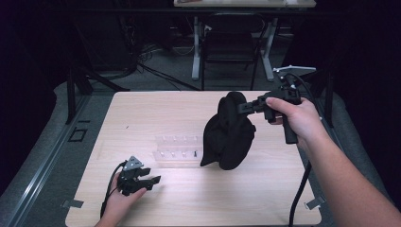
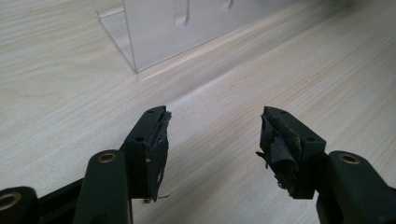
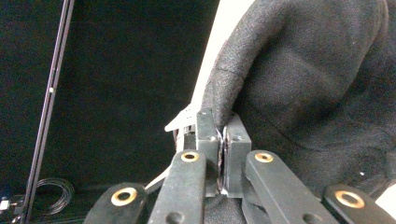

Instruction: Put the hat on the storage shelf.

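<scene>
**Right hand-held gripper lifts a black cloth item above a wooden surface; left one rests open**

Seen from above, a person's two forearms reach in from the bottom edge over a pale wooden surface (image 1: 198,198). The right hand (image 1: 298,118) holds the right hand-held gripper (image 1: 246,108) up above the far right part of the surface. Its jaws are clamped on the upper edge of a black fabric item (image 1: 229,135), which hangs down in loose folds, its lower end at or just above the wood; which of the two cannot be told. In the right gripper view, the two jaws are pressed together with a fold of the black fabric item (image 3: 303,79) pinched between them, and the cloth rises up and to the right.

The left hand (image 1: 120,201) sits low at the near left of the surface, holding the left hand-held gripper (image 1: 150,181) close to the wood. Its jaws are spread apart with nothing between them. In the left gripper view, the left hand-held gripper (image 2: 212,140) points across bare wood grain, and worn black pads (image 2: 159,149) line the inner faces of the jaws.

Near the middle of the surface, between the two grippers, lies a clear plastic rack (image 1: 177,147) with small slots. The black fabric hangs just to its right. In the left gripper view a corner of the clear plastic rack (image 2: 154,32) stands ahead of the open jaws, apart from them.

Beyond the surface, a dark chair (image 1: 231,42) stands on the floor.
</scene>
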Demonstrator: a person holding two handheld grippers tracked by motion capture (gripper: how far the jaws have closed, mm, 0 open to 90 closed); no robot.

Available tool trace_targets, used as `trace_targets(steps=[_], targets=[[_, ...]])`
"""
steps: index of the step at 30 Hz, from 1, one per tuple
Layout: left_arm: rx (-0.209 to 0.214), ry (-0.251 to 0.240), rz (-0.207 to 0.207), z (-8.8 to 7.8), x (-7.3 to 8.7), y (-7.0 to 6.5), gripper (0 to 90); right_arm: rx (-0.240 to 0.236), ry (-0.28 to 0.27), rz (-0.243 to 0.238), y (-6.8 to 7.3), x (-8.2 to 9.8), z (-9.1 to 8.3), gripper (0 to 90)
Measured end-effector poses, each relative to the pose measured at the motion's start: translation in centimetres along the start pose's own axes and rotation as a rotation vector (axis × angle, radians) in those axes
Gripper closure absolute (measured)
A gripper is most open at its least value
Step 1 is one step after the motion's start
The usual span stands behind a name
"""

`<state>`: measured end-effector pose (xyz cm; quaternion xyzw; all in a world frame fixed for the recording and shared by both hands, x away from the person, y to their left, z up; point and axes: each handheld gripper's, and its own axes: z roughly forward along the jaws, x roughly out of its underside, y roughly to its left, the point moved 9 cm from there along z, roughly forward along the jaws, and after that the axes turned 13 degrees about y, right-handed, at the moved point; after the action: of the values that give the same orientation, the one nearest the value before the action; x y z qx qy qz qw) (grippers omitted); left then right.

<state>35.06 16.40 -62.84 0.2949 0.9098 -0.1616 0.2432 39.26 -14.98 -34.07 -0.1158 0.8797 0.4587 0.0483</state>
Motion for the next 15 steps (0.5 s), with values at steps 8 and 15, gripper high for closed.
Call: trace_targets(steps=[8,15], targets=[[0.001,-0.002,0.002,0.0,0.0,0.0,42.0,-0.002,0.004,-0.006,0.3,-1.3,1.0,88.1],[0.003,-0.003,0.003,-0.1,-0.1,0.0,42.0,-0.003,0.010,0.000,0.5,-2.7,2.2,88.0]])
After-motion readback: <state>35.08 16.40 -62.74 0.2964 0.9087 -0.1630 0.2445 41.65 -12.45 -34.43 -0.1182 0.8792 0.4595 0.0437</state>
